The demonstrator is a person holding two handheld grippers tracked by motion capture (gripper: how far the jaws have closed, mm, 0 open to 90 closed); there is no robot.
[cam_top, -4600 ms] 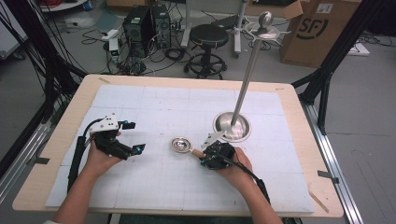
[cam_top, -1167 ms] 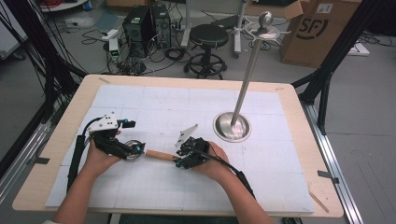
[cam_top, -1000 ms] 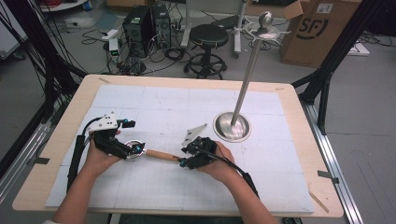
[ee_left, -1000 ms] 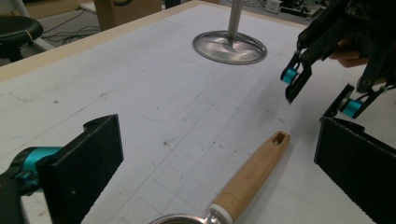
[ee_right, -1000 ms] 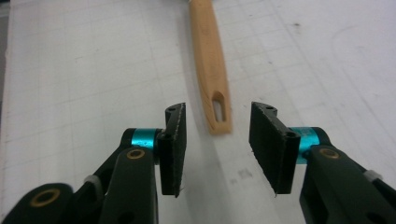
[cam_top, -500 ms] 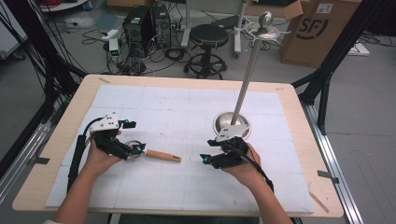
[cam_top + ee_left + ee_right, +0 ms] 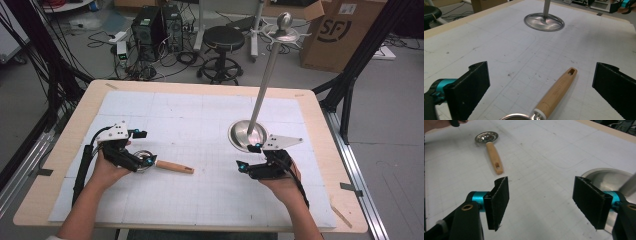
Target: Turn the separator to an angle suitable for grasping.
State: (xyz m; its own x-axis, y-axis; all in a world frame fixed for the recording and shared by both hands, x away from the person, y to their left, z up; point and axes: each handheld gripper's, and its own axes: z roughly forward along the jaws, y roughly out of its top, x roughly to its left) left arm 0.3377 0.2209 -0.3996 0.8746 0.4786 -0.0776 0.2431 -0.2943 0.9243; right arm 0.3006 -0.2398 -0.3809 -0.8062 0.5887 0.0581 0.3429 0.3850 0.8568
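While the wooden-handled strainer lies flat on the white grid mat, its metal bowl sits at the left gripper and the handle points away toward table centre. In the left gripper view, the bowl rim shows at the bottom edge between the two spread jaws, neither pad touching the handle; whether the jaws touch the bowl itself cannot be told. Left gripper: jaws wide apart, nothing pinched.

Right gripper is well apart from the strainer, just beside the round base of the steel stand. In the right gripper view, the strainer lies far ahead of the jaws, handle end nearest; jaws spread, nothing between them, and they have just been opening.

Versus about a second ago: the right gripper was then at the handle's free end, strainer spanning both grippers. Now the right hand has pulled off to the right, near the stand base. Strainer has stayed put by the left gripper. Left hand unchanged.
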